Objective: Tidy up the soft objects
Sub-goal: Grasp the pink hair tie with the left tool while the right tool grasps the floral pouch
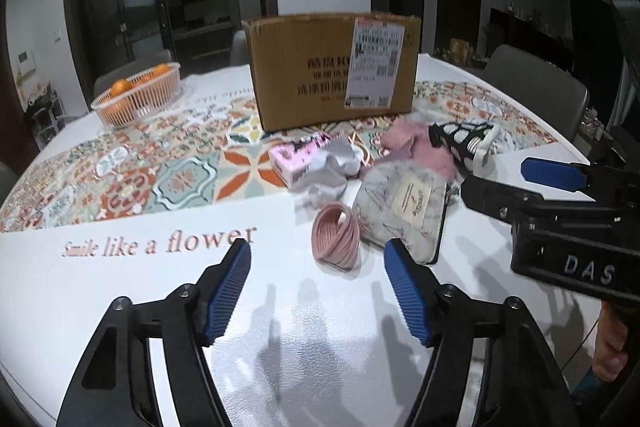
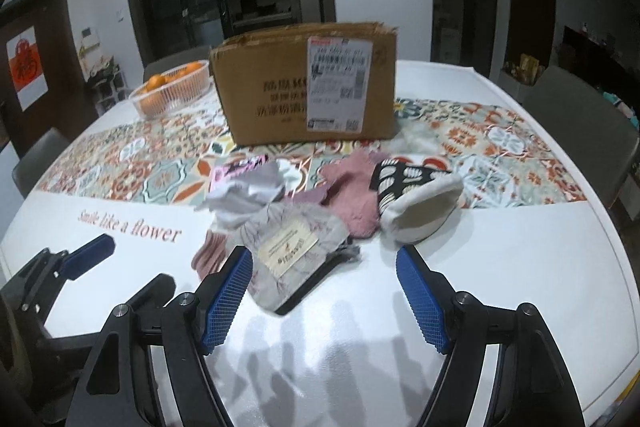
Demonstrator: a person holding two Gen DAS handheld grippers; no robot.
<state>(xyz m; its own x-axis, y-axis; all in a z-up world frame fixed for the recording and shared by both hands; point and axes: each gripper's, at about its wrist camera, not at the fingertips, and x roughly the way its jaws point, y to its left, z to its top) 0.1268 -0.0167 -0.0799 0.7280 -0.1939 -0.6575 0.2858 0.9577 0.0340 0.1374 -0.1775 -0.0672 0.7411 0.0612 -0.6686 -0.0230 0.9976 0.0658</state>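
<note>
Dim dining room; on the white desk [image 1: 120, 287] a pile of soft objects [image 2: 304, 211] lies loose in front of the cardboard box [image 2: 308, 87], nothing visibly packed yet. Left hand-held gripper [image 1: 317, 259] and right hand-held gripper [image 2: 324, 267] both gape wide near the pile, holding nothing.

Glossy white counter [image 2: 500, 267], matt corrugated cardboard box [image 2: 272, 99] (paper label), fuzzy pink cloth [image 2: 352, 203], ribbed blue rubbery pads [image 2: 226, 301]
</note>
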